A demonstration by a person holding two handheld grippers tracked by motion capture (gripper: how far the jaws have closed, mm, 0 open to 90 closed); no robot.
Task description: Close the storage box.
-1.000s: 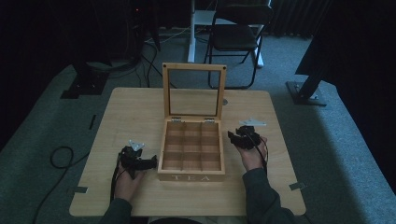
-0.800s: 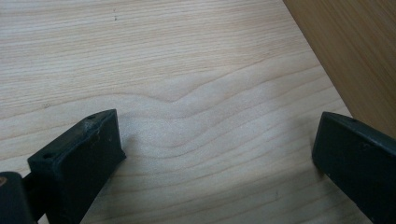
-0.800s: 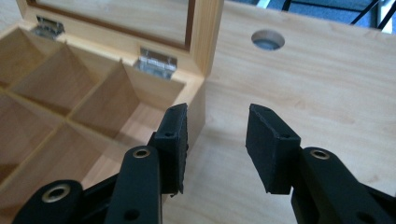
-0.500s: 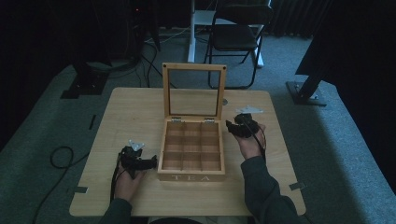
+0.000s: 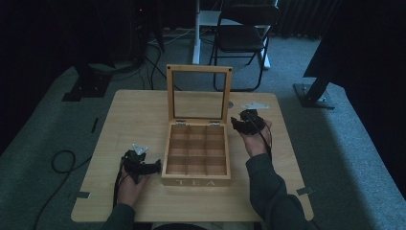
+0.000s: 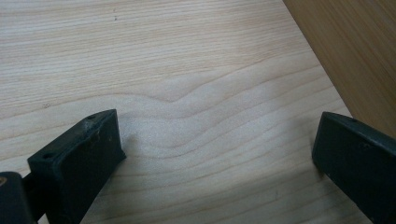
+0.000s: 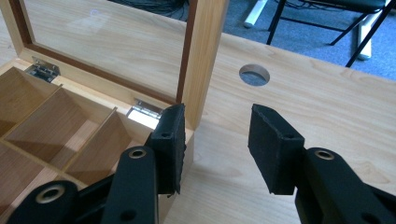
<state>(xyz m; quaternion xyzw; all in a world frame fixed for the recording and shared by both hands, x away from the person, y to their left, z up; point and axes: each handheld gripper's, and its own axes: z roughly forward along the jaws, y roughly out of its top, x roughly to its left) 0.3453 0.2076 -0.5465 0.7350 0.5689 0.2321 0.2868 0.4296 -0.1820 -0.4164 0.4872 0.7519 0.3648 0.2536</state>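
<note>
Standing with jaws apart and nothing between them, right gripper (image 7: pixel 215 121) now hanging higher and farther back along the box's right side than a second ago, having drawn level with the hinge line. Pointing toward the right upright of the raised lid (image 7: pixel 203 56), one jaw lying just in front of that upright, not yet gripping it. Probably lining up for a hold on the lid frame. Keeping its place at the box's front left corner, left gripper (image 6: pixel 217 135) resting with jaws wide apart above bare table (image 5: pixel 129 120). Sitting mid-table, tea box (image 5: pixel 196 182) showing pale wood, empty square compartments, a glass-paned lid standing upright on two metal hinges (image 7: pixel 147 108).
</note>
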